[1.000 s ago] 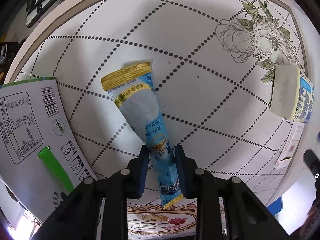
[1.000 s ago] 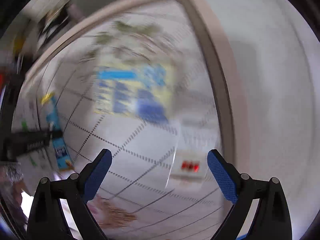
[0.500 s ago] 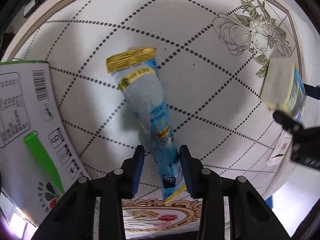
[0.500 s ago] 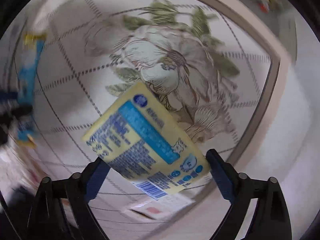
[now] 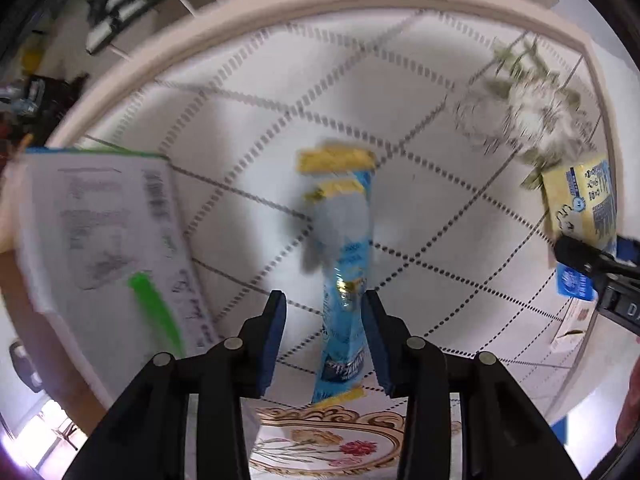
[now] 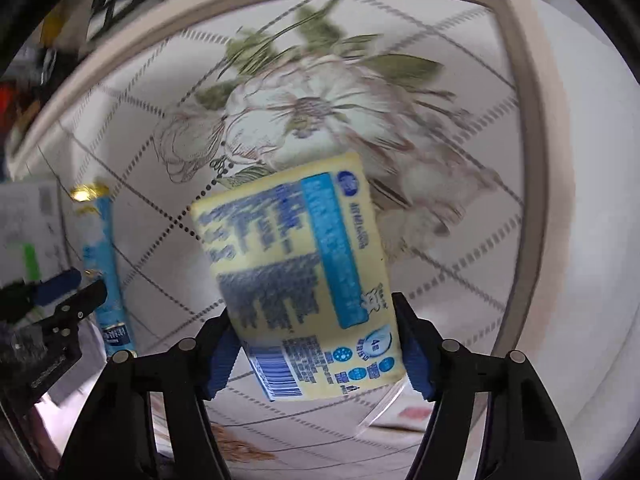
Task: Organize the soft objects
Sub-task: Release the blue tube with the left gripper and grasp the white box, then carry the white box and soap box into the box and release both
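Left gripper [image 5: 323, 336] stands spread around the cone wrapper [image 5: 340, 264]; right gripper [image 6: 316, 344], jaws just closing, brackets the tissue pack [image 6: 304, 276].

White table [image 5: 400, 92] with dotted diamond grid, tan border along the far edge, a printed flower [image 6: 304, 112] at the far right corner and a gold-framed floral print [image 5: 320, 444] at the near edge. Lying on it: at left a white printed pack [image 5: 100, 232] with a green strip; mid-table a blue and yellow cone-shaped wrapper [image 5: 344, 264]; at right a yellow and blue soft pack [image 6: 304, 280] beside the flower; nearer, a small white card [image 5: 572, 324].
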Tool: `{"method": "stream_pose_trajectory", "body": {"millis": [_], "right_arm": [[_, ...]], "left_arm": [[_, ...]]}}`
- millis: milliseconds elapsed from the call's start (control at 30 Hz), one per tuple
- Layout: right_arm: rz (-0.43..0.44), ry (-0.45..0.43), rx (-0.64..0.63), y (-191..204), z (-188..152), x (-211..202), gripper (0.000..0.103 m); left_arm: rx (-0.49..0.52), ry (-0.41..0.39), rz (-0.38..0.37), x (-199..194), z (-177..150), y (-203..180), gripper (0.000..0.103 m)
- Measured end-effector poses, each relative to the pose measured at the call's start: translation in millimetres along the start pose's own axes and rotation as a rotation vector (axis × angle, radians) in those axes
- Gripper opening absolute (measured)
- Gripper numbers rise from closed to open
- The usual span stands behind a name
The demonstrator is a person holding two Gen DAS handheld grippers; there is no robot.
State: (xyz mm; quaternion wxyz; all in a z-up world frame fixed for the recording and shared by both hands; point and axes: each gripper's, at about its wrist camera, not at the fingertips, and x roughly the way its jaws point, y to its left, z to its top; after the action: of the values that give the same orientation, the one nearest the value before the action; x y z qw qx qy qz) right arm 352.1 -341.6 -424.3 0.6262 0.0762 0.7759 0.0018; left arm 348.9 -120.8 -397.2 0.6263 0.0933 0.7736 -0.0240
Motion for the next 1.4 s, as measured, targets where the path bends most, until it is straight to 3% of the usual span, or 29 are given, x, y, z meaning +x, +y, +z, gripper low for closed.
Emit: {"method": "stream_pose_trajectory", "body": {"millis": [100,167,267,367,567,800,833,900,1000,1167,1400], "right_arm": [[0.056,-0.064,0.086,-25,-22,-28,0.066],[0.096,-0.087,0.134,-44,-44,-43,0.066],[0.057,-0.128,0.189,-74,-68,-52,0.066],[-0.019,-0.169,0.277,-120,-97,-55,0.066],[-0.038,-0.147,0.469,-199,-153,-21,0.066],[-0.048,-0.149,0.552,-217,-183,-1,0.066],[-0.049,-0.151,0.554,-212,-180,2,0.066],[-0.046,-0.154,0.562,-208,-178,4,0.066],[-0.048,-0.16,0.56,-205,-175,3,0.066],[-0.045,-0.16,0.552,-234,-188,-18,0.066],[-0.064,-0.15,0.534,-241,-194,-28,0.066]], "left_arm": [[0.009,-0.081,0.026,-30,-6,-9,0.037],[0.027,-0.099,0.021,-41,-9,-22,0.046],[0.065,-0.121,-0.036,-54,-13,-55,0.053],[0.126,-0.091,-0.134,-55,-21,-109,0.056],[0.245,0.028,-0.19,-19,-35,-214,0.056],[0.318,0.103,-0.121,24,-38,-276,0.056],[0.316,0.1,-0.13,25,-38,-280,0.064],[0.328,0.099,-0.114,26,-37,-286,0.065],[0.337,0.095,-0.098,28,-37,-302,0.065],[0.338,0.092,-0.117,20,-39,-313,0.065],[0.391,0.031,-0.038,18,-44,-329,0.059]]}}
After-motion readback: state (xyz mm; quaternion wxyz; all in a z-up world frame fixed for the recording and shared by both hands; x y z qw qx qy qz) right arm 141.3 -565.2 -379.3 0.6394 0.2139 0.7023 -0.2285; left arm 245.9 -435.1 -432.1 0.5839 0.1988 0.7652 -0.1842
